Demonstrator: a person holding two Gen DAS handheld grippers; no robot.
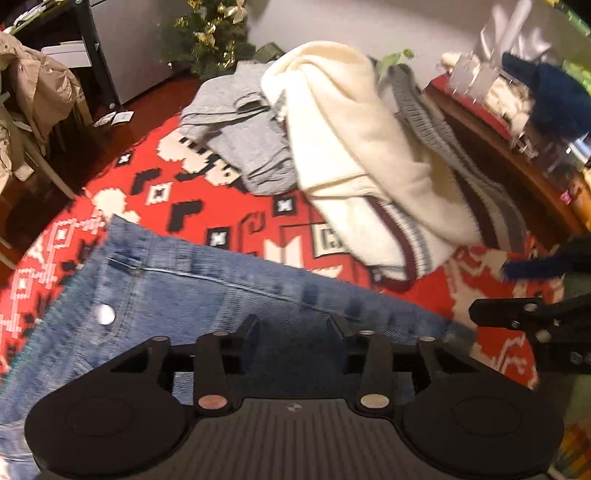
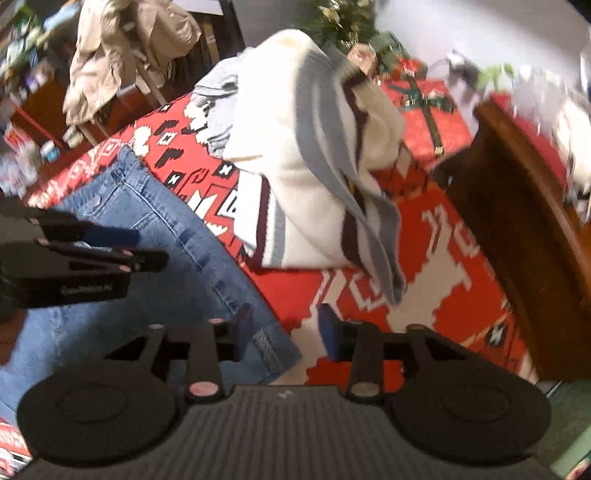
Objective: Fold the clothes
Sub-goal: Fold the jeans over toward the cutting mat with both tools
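Blue jeans (image 1: pixel 184 288) lie flat on the red patterned rug (image 1: pixel 221 206), with the waist button towards the left of the left wrist view. My left gripper (image 1: pixel 295 325) hangs just above the denim, open, with nothing pinched between its fingers. In the right wrist view the jeans (image 2: pixel 166 236) run from upper left to the hem near my right gripper (image 2: pixel 286 328). That gripper is open; one finger stands over the hem, the other over bare rug. The two grippers are side by side, each visible in the other's view: right gripper (image 1: pixel 517 291), left gripper (image 2: pixel 147 247).
A heap of clothes sits beyond the jeans: a cream sweater (image 1: pixel 351 147) with grey and maroon trim, and a grey garment (image 1: pixel 240 129). A dark wooden table (image 2: pixel 517 206) borders the rug on the right. A beige coat (image 1: pixel 33 88) hangs on a chair at the left. A Christmas tree (image 1: pixel 210 33) stands behind.
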